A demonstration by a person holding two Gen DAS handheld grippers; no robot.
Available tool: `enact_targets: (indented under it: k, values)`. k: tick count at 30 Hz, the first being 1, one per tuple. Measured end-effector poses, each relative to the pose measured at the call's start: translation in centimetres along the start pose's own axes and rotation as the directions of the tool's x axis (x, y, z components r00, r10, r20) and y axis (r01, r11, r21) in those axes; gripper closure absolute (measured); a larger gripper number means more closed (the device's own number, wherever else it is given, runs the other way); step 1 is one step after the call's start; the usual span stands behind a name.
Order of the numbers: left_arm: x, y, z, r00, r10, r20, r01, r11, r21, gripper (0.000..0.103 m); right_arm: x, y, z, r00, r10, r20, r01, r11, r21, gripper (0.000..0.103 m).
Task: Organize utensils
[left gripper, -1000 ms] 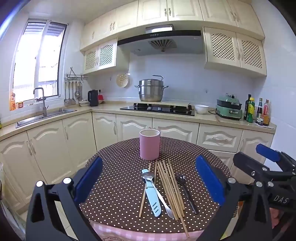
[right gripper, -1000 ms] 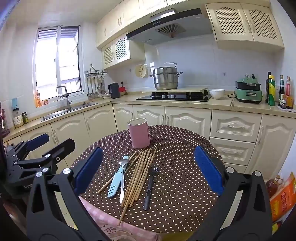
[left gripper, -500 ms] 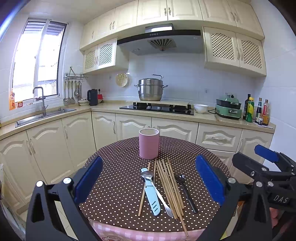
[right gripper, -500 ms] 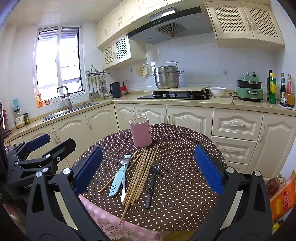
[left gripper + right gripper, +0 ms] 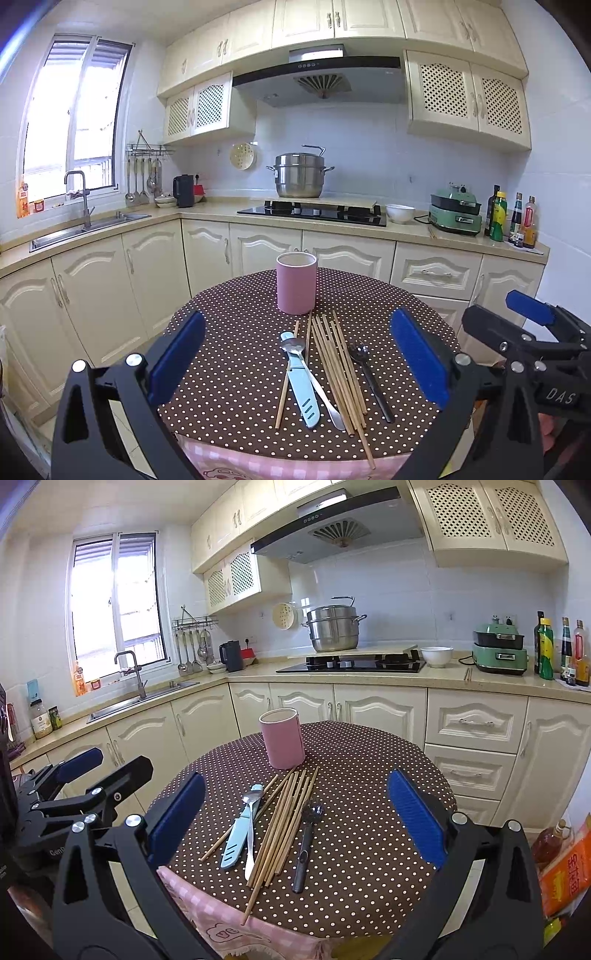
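Note:
A pink cylindrical holder stands upright at the far side of the round dotted table. In front of it lie several wooden chopsticks, a light-blue knife, a silver spoon across the knife, and a black spoon. My left gripper hovers open near the table's front edge with nothing between its blue pads. My right gripper is open too and holds nothing. Each gripper shows at the side of the other's view.
Cream kitchen cabinets and a counter ring the table behind. A sink is at the left, a steel pot on the hob, a green appliance and bottles at the right. Orange packages sit on the floor at the right.
Both views have shifted slightly; the table and holder sit a little lower and nearer in the frames. The utensils have not moved and both grippers stay open.

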State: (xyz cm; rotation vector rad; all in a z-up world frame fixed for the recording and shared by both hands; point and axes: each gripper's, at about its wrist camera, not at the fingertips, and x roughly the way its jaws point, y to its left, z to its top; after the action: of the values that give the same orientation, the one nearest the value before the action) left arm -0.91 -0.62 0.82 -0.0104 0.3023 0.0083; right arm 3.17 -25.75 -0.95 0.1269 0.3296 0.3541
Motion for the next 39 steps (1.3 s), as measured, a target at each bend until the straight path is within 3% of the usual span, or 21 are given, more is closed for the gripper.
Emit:
enact_targets:
  k: [39]
  values:
    - [0.8, 0.8, -0.5, 1.000, 0.005, -0.027, -0.005, 1.000, -0.015, 0.004, 1.1, 0.0, 0.0, 0.998, 0.013, -0.056, -0.012, 1.000, 0.027, 0.006]
